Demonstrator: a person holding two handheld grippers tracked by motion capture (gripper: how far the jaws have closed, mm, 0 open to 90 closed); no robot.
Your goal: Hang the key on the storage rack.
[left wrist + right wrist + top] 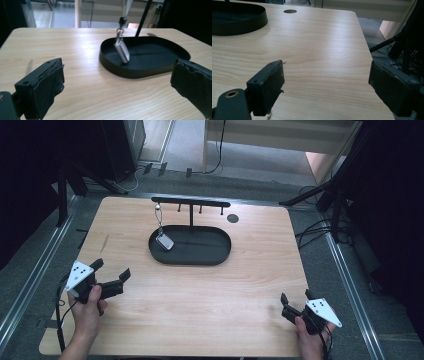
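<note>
Wooden worktop (200, 290) carries a black tray (210, 254) holding a hanging keyring tag (165, 242); left tongs (111, 272) and right tongs (296, 301) both gape, empty.

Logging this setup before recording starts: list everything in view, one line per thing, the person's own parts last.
table: one, light wood, centre of the high view.
tray: one, black, oval, on the far half of the table.
rack: one, black, a post rising from the tray with a pegged bar on top.
keyring tag: one, silver, hanging by a chain from the rack's left end, its lower end inside the tray.
hole: one, dark, round, in the table right of the rack.
left gripper: one, black, near left of the table, jaws apart.
right gripper: one, black, near right corner, jaws apart.
hands: two, each holding a gripper.
</note>
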